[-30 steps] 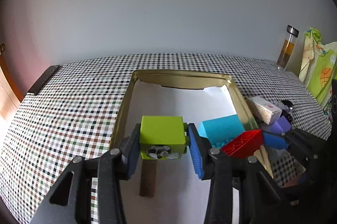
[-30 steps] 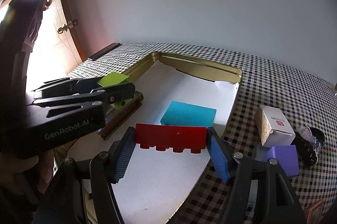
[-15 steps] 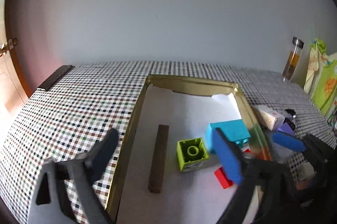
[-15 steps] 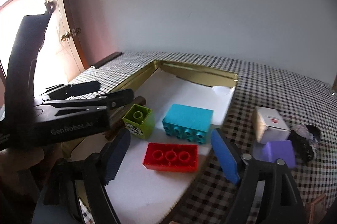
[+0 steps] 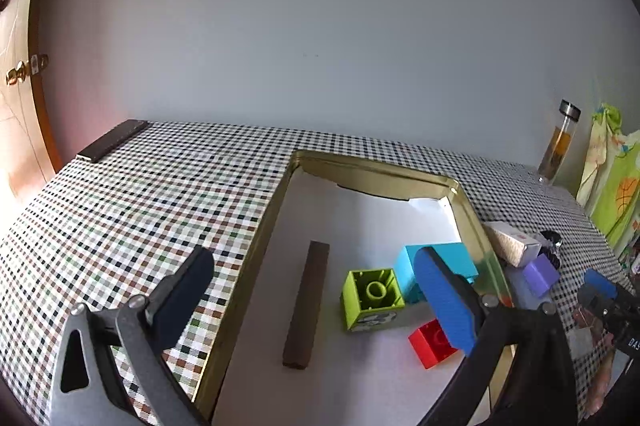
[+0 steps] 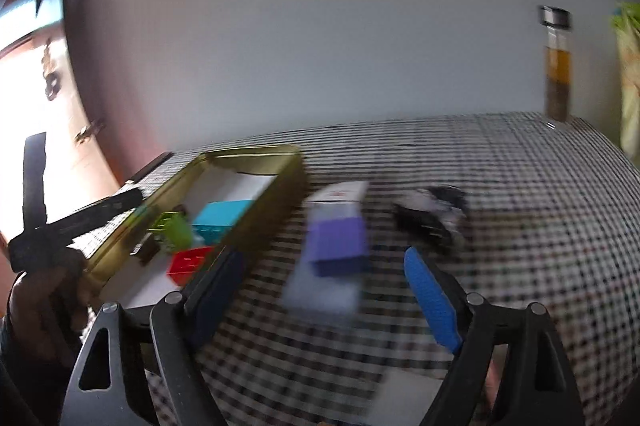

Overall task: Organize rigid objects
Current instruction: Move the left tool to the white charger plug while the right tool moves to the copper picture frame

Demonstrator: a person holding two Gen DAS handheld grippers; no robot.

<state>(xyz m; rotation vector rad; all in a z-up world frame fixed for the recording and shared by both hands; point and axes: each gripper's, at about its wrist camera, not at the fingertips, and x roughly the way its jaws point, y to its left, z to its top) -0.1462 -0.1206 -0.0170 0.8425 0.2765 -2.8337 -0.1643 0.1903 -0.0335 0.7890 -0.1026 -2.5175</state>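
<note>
A gold tray (image 5: 276, 210) lined with white paper sits on the checked tablecloth. In it lie a lime green brick (image 5: 372, 296), a teal brick (image 5: 436, 264), a red brick (image 5: 430, 344) and a dark wooden strip (image 5: 307, 306). My left gripper (image 5: 316, 300) is open and empty, above the tray's near left part. My right gripper (image 6: 328, 290) is open and empty over the cloth, right of the tray (image 6: 276, 202). A purple block (image 6: 338, 240) and a white box (image 6: 340, 194) lie just beyond it. This view is blurred.
A black crumpled item (image 6: 434, 214) lies right of the purple block. A glass bottle (image 6: 556, 66) stands at the table's far right. A dark flat bar (image 5: 114, 145) lies at the far left corner. Green patterned cloth (image 5: 612, 186) hangs at the right.
Both grippers opened and let go: the green brick and the red brick now lie in the tray. The right gripper has swung right toward the purple block. The left gripper drew back.
</note>
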